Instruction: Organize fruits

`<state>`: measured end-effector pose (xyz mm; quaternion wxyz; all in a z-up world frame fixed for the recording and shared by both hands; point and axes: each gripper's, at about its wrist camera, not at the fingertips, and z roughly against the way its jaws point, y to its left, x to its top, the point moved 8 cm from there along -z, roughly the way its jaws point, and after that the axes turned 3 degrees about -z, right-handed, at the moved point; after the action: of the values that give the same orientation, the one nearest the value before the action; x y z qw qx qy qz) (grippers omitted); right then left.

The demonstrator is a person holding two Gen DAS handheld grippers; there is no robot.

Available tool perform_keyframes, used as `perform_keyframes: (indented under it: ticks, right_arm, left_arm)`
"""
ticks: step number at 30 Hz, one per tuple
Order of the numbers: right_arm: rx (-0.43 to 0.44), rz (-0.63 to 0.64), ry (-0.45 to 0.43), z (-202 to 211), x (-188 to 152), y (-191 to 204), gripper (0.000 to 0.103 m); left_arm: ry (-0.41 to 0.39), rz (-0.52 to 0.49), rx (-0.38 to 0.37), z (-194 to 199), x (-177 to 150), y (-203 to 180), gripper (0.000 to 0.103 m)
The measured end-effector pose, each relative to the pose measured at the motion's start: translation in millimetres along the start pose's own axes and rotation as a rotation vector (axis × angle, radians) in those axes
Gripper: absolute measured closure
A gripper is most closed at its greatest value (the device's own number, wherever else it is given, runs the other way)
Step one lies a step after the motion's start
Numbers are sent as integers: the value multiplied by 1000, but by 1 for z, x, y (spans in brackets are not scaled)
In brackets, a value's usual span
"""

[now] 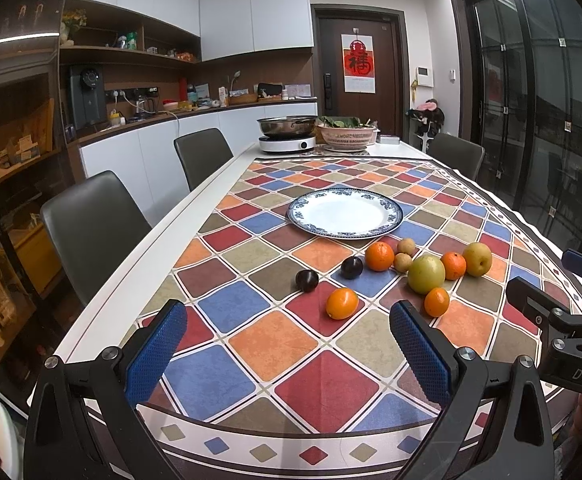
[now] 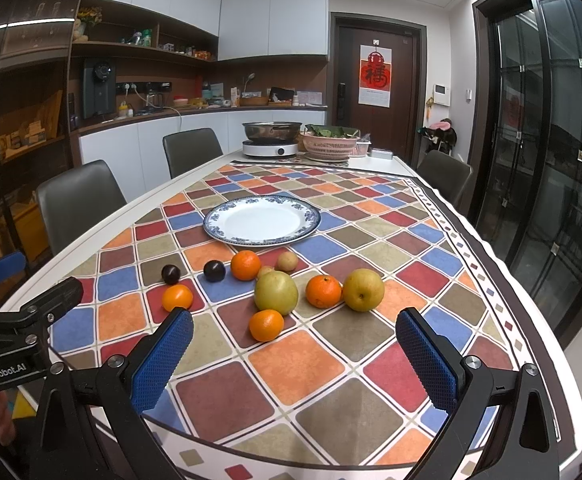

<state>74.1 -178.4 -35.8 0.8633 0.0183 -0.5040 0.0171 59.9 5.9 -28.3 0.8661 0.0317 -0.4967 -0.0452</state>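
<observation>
A long white surface [image 1: 195,196] runs down the room under a chequered cloth [image 1: 291,336] of red, blue, orange and olive diamonds. Grey chairs [image 1: 91,232] stand along its left side, one more at the far right. Behind them, white cabinets [image 1: 251,16] sit above brown open shelves [image 1: 131,48] (crowded with small items). A dark door [image 1: 361,76] carries a red hanging [image 1: 358,60]. Black-framed glass panels [image 1: 539,92] fill the right wall.
</observation>
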Motion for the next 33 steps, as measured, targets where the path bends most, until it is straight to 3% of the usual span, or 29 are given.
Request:
perform_keyframes:
  ticks: [14,23,33]
  right_arm:
    - [9,7,22,-8,-2,3,1]
    - [34,24,98,-31,-12,8,1]
    - [72,26,193,-66,-23,16,5]
  left_arm:
    - [26,-1,-10,-6,-2,-1,0]
    - [91,3,-20,-29,-11,-1,0]
    - [163,-62,-58,-59,-14,-13,20]
